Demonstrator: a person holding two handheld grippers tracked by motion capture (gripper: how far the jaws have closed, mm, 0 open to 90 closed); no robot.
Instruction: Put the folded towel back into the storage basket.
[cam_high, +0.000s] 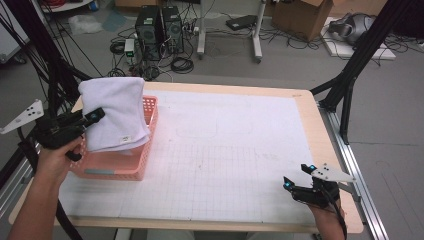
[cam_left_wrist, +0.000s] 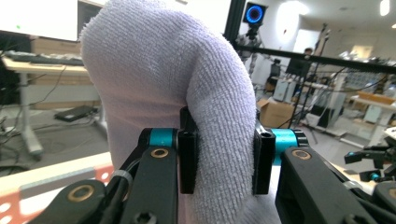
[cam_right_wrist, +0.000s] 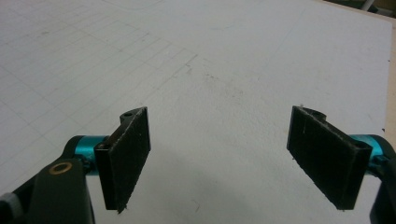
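Item, near edge: my right gripper (cam_high: 298, 176) is resting low over the white gridded mat (cam_high: 235, 150) at the table's near right corner, its jaws standing wide apart and gripping nothing; in the right gripper view bare mat is showing between the pads (cam_right_wrist: 125, 156). Item, left side: my left gripper (cam_high: 95, 116) is pinching a folded white towel (cam_high: 114, 112), the pads (cam_left_wrist: 187, 161) pressing in from both sides on a thick fold of it. The towel is hanging from the jaws over the pink basket (cam_high: 125, 170), which is sitting at the mat's left edge; whether the lower hem is touching the basket I cannot tell. Item, towel: it is looking like looped terry cloth, doubled over with a rounded top, a small label (cam_high: 126, 138) showing near its lower corner. Item, beyond: the wooden table (cam_high: 307, 107) is ending at a grey floor.
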